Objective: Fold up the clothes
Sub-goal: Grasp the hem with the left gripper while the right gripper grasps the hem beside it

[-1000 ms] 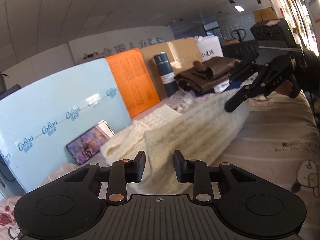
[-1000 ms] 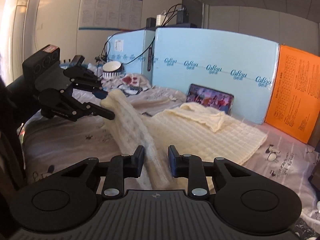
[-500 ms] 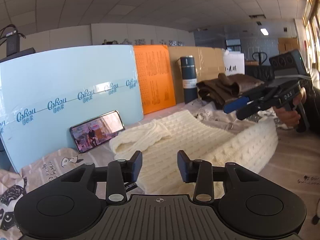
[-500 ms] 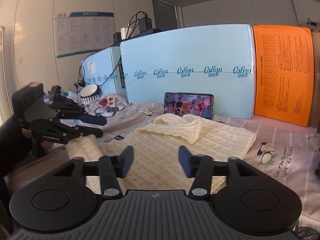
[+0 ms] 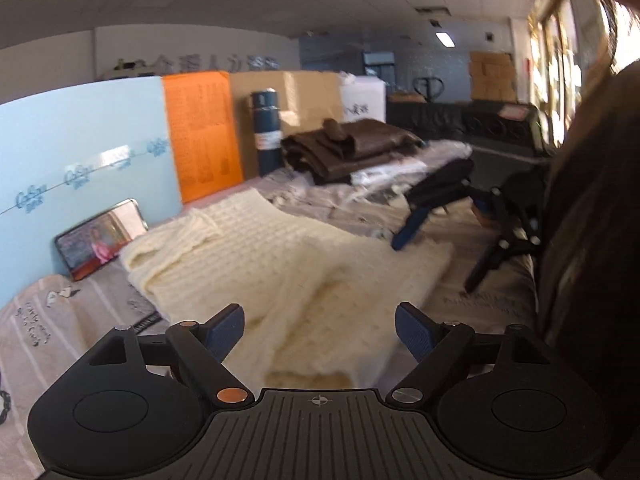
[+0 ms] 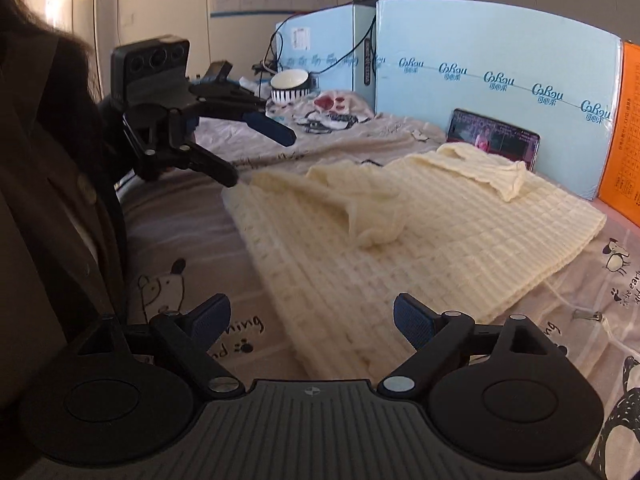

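A cream knitted sweater [image 5: 280,264] lies spread on the printed bedsheet, collar toward the blue board. One sleeve [image 6: 360,208] lies folded across its body in a loose bunch. My left gripper [image 5: 320,330] hovers over the sweater's near left edge, open wide and holding nothing. In the right wrist view the left gripper [image 6: 258,158] hangs just beyond the sweater's left corner. My right gripper [image 6: 311,318] is open above the sweater's hem with nothing between its fingers. Seen from the left wrist, the right gripper [image 5: 436,264] stands open at the sweater's far right edge.
A phone [image 6: 492,140] leans on the blue foam board [image 6: 500,60], next to an orange board [image 5: 200,128]. A dark flask [image 5: 266,132] and folded brown clothes [image 5: 348,148] sit at the bed's far end. A striped bowl [image 6: 290,84] stands behind. The person's dark clothing [image 5: 592,240] fills one side.
Both grippers held the sweater's lifted fabric a second ago. They have opened wide, let it drop onto the body, and drawn back toward the near edge.
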`<state>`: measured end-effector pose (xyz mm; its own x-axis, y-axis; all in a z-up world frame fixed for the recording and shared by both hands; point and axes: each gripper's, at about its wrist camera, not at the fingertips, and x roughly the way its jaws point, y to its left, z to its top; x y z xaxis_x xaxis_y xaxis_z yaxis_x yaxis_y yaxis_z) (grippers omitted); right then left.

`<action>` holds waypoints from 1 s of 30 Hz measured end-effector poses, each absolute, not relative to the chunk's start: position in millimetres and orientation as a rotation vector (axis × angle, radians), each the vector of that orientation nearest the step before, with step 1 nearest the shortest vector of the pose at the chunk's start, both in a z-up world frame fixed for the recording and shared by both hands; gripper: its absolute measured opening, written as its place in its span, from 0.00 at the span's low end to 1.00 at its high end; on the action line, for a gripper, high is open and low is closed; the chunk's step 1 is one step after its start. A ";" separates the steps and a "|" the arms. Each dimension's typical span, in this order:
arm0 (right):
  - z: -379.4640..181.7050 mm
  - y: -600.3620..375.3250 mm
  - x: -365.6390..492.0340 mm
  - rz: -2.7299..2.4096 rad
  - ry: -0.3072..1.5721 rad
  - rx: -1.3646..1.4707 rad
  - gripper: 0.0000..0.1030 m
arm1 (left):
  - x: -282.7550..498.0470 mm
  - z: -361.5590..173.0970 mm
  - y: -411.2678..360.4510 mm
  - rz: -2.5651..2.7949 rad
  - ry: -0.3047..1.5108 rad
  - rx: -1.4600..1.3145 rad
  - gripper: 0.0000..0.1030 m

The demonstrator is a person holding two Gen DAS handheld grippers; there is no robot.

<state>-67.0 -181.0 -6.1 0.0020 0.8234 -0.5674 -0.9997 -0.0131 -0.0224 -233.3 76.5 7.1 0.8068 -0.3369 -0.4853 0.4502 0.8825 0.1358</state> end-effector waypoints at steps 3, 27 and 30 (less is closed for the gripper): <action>-11.7 -182.8 -80.1 1.510 0.445 -0.580 0.86 | -237.1 -3.4 56.4 -0.432 0.536 0.405 0.85; 30.3 -159.9 -17.4 1.383 0.185 -0.375 0.15 | -172.1 9.9 91.9 -0.164 0.321 0.370 0.16; 25.4 -143.0 3.3 1.342 0.206 -0.363 0.15 | -156.5 8.0 97.3 -0.132 0.344 0.359 0.18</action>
